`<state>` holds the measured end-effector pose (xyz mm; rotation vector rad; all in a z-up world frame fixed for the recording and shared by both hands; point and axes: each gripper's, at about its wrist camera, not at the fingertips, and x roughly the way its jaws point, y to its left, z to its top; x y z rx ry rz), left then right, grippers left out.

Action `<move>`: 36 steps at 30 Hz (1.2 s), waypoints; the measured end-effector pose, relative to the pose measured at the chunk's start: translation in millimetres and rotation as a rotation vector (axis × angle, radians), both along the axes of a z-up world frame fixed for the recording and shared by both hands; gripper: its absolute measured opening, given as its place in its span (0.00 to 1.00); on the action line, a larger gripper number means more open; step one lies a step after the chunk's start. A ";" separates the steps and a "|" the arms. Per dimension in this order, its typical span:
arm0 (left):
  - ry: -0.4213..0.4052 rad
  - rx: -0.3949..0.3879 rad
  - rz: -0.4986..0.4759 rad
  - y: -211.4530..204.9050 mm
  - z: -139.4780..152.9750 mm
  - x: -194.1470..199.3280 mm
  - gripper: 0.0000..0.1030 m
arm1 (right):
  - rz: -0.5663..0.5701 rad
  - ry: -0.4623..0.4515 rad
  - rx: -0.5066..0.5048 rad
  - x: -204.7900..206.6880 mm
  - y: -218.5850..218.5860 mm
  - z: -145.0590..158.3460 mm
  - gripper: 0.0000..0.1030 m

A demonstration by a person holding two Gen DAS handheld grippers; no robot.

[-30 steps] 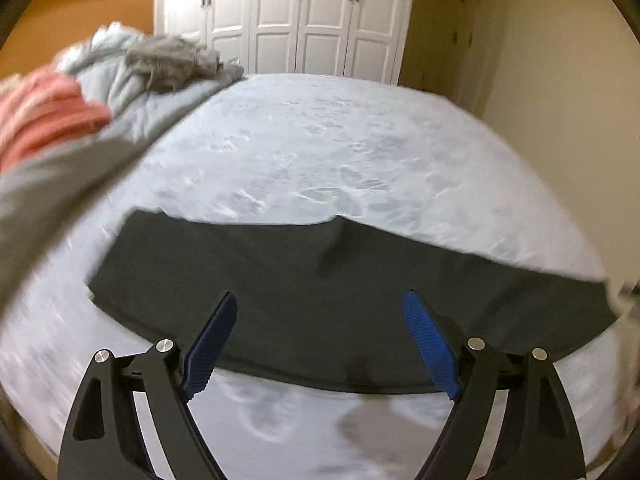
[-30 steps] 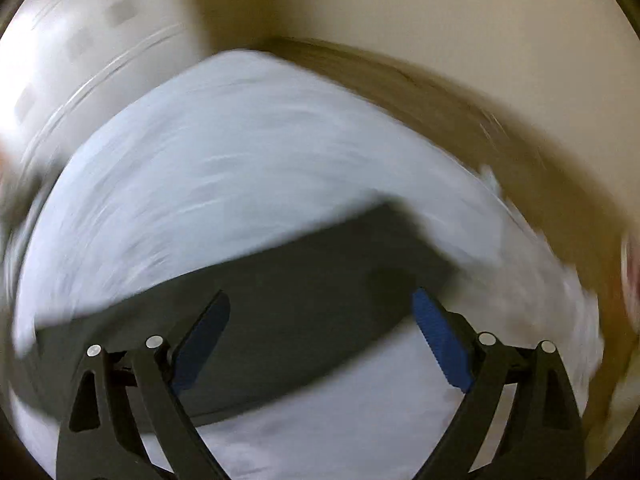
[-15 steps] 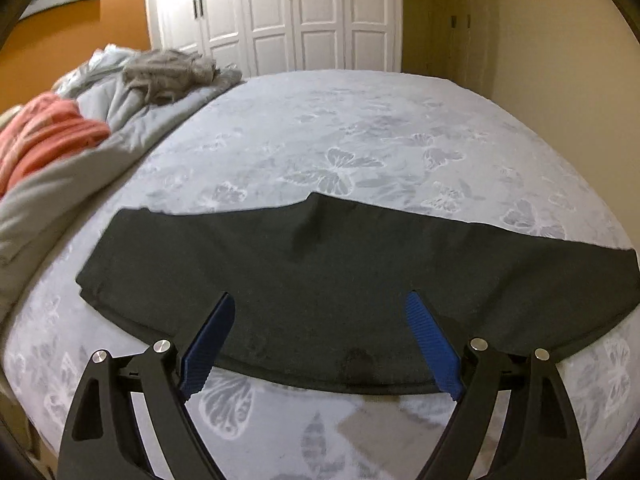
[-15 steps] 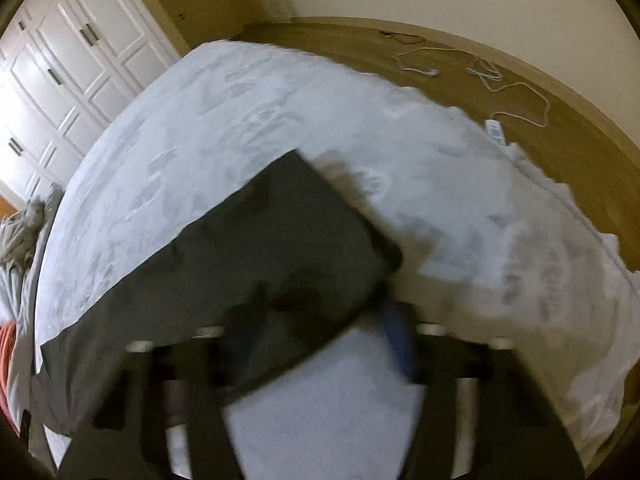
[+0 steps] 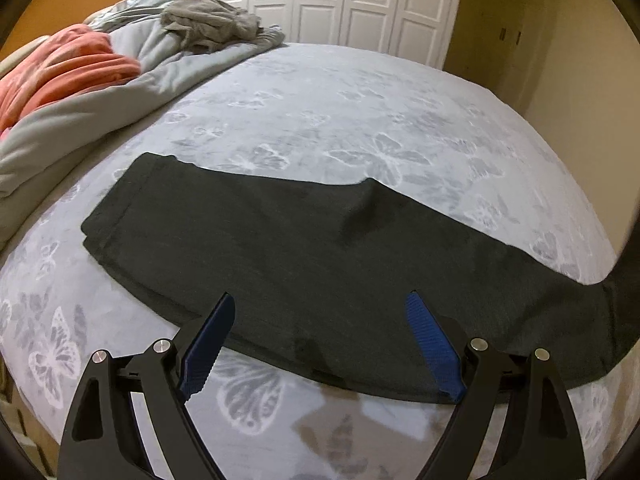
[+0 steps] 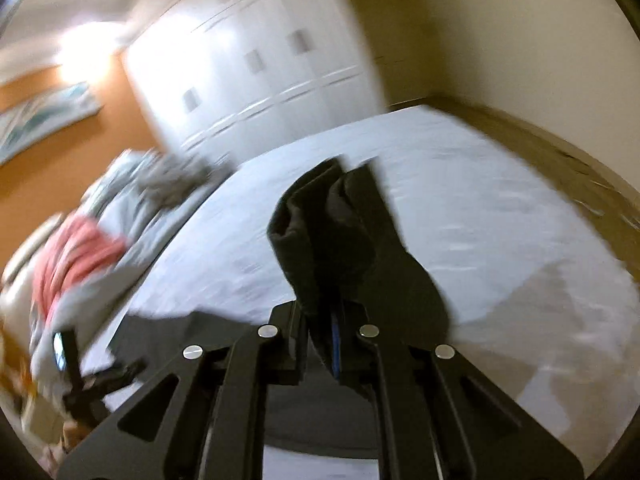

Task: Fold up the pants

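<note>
Dark grey pants lie folded lengthwise across the bed, waistband at the left, legs running right. My left gripper is open and empty, hovering over the pants' near edge. In the blurred right wrist view my right gripper is shut on the leg end of the pants, which bunches upright above its jaws, lifted off the bed.
A grey duvet, an orange-pink blanket and a grey garment are heaped at the bed's left. White wardrobe doors stand behind. The left gripper shows at the lower left in the right wrist view.
My right gripper went from open over the pants' leg end to shut on it and has lifted and swung it up. My left gripper stayed open, shifting slightly.
</note>
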<state>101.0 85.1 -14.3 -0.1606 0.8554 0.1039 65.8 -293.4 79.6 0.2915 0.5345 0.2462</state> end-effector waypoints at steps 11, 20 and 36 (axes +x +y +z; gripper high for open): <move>0.008 -0.007 -0.024 44.5 6.9 -9.0 0.83 | 0.330 0.411 -0.208 55.2 170.5 -128.0 0.21; 0.023 -0.121 0.045 92.6 5.5 -17.0 0.83 | -0.125 0.301 -0.076 29.7 2.8 -70.2 0.88; -0.016 -0.252 -0.001 35.6 11.7 6.1 0.83 | 0.002 0.344 0.061 20.8 -4.4 -112.6 0.13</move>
